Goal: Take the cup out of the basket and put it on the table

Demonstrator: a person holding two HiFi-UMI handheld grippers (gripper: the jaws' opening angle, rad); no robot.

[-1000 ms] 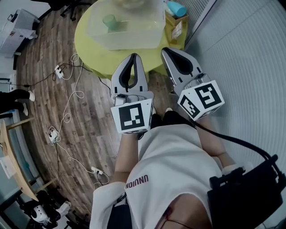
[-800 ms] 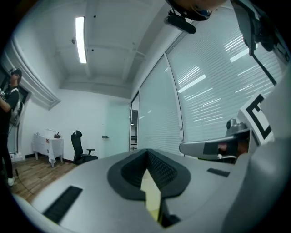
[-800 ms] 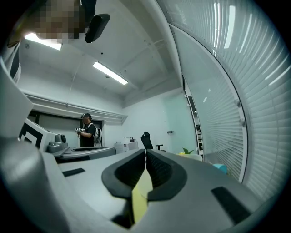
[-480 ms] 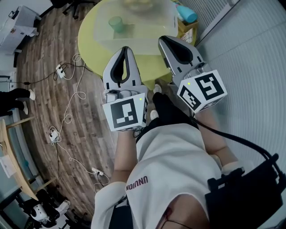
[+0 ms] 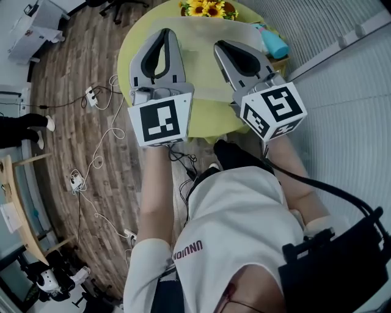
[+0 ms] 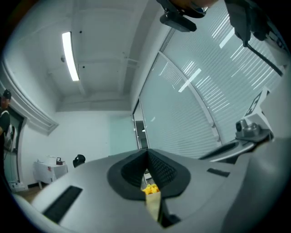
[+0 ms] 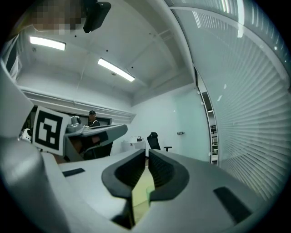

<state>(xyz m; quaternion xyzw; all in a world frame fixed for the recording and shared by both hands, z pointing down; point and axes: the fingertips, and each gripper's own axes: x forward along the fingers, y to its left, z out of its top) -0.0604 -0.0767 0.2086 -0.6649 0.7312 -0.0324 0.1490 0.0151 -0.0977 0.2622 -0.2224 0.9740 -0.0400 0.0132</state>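
Head view shows the left gripper (image 5: pixel 165 33) and the right gripper (image 5: pixel 220 46) held side by side over the round yellow desk (image 5: pixel 208 119), with their tips above the translucent basket (image 5: pixel 198 58). Both sets of jaws are closed, with nothing between them.

The cup is presumably in the basket, but no view shows it plainly. The left gripper covers much of the basket. A faint green patch low in the slit of the right gripper's jaws may be the cup, though that cannot be settled.

The step in hand looks like the reach toward the basket, with the grasp not yet begun. Next, one gripper would need to open its jaws, tip down over the basket wall and close on the cup's rim.

Only the head view gives the layout, including the sunflowers (image 5: pixel 206 8) and a blue bottle (image 5: pixel 273 43) near the desk's right edge. The gripper views look across the room at ceiling lights and blinds. The left gripper view catches only a speck of yellow flowers.
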